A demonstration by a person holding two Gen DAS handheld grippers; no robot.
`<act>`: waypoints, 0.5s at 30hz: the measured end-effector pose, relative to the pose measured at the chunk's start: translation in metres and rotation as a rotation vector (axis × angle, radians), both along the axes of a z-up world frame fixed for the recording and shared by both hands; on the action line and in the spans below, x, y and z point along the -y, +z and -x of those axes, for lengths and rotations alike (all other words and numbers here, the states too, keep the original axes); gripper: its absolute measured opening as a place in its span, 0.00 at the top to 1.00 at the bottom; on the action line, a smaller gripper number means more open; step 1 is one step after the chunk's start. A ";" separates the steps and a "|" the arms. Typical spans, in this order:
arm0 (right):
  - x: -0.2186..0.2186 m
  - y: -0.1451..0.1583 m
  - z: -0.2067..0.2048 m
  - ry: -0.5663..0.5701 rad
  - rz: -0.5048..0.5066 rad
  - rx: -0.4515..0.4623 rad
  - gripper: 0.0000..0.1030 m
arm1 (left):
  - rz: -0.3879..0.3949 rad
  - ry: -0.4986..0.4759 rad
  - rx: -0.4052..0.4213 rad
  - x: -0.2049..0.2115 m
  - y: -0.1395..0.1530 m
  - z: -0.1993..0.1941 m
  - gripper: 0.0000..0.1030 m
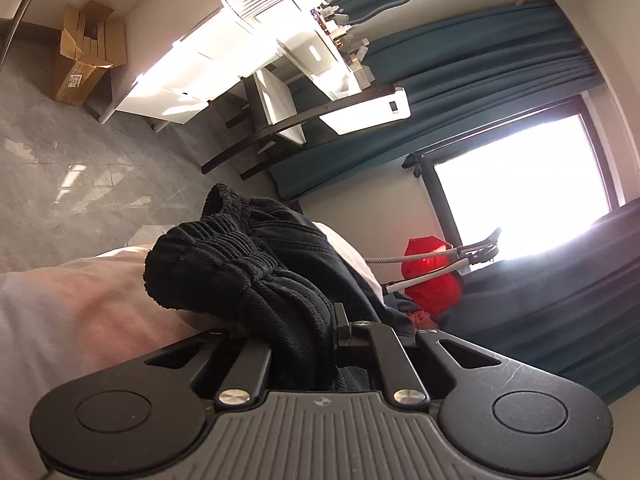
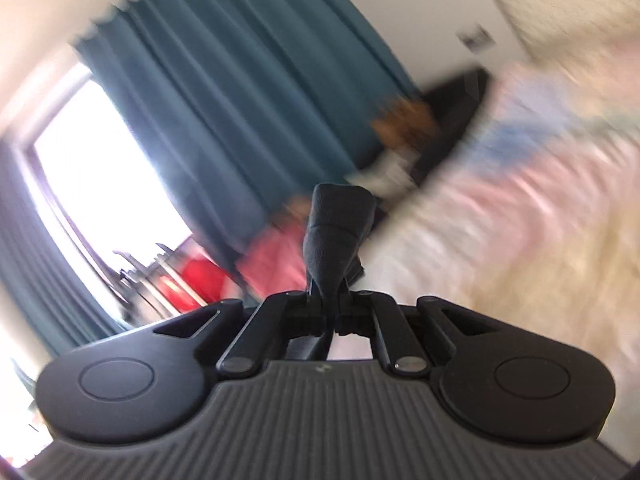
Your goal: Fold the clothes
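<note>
A black garment with a ribbed elastic waistband (image 1: 240,272) is bunched between the fingers of my left gripper (image 1: 304,328), which is shut on it and holds it above the pale pink bed cover (image 1: 80,312). The cloth hides the fingertips. In the right wrist view, my right gripper (image 2: 332,300) is shut on a narrow fold of the same black garment (image 2: 336,232), which stands up from the jaws. That view is blurred by motion and tilted.
A pink and cream bed cover (image 2: 520,220) lies to the right. Teal curtains (image 2: 240,100) and a bright window (image 1: 520,184) are behind. A red bag (image 1: 428,276), a white desk with chair (image 1: 280,92), a cardboard box (image 1: 84,52) and grey tiled floor (image 1: 60,160) are around.
</note>
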State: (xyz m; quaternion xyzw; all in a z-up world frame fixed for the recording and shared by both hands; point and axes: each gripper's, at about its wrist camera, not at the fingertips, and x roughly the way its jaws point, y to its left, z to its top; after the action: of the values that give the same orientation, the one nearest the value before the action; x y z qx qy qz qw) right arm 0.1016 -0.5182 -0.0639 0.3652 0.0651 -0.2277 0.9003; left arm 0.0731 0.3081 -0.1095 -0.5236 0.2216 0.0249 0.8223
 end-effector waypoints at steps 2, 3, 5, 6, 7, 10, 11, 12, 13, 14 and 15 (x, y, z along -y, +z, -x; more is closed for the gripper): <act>0.010 -0.056 0.026 -0.022 -0.092 -0.093 0.93 | -0.030 -0.023 -0.024 0.000 -0.007 0.002 0.92; 0.013 -0.084 0.039 -0.034 -0.142 -0.137 0.93 | -0.052 -0.037 -0.040 0.001 -0.010 0.003 0.92; 0.012 -0.126 0.058 -0.051 -0.224 -0.195 0.93 | -0.102 -0.063 -0.071 0.003 -0.015 0.005 0.92; 0.011 -0.143 0.066 -0.059 -0.257 -0.209 0.93 | -0.145 -0.071 -0.090 0.006 -0.015 0.005 0.92; 0.009 -0.160 0.074 -0.067 -0.289 -0.221 0.93 | -0.184 -0.078 -0.106 0.008 -0.016 0.004 0.91; -0.002 -0.167 0.080 -0.069 -0.251 -0.222 0.93 | -0.282 -0.103 -0.166 0.014 -0.021 0.002 0.90; -0.007 -0.166 0.078 -0.069 -0.230 -0.230 0.93 | -0.309 -0.113 -0.186 0.016 -0.023 0.001 0.90; -0.007 -0.165 0.076 -0.069 -0.217 -0.239 0.93 | -0.337 -0.124 -0.203 0.019 -0.025 0.000 0.90; -0.005 -0.164 0.074 -0.066 -0.210 -0.250 0.93 | -0.362 -0.132 -0.206 0.021 -0.025 0.000 0.89; -0.003 -0.163 0.072 -0.063 -0.203 -0.262 0.93 | -0.387 -0.140 -0.210 0.024 -0.025 0.000 0.89; -0.002 -0.162 0.071 -0.060 -0.195 -0.273 0.93 | -0.408 -0.147 -0.210 0.027 -0.025 0.000 0.89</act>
State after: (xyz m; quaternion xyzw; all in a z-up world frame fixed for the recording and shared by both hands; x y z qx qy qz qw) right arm 0.0307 -0.5164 -0.2257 0.4183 0.1976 -0.2947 0.8361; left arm 0.0730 0.2812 -0.1347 -0.3235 0.3337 0.0638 0.8831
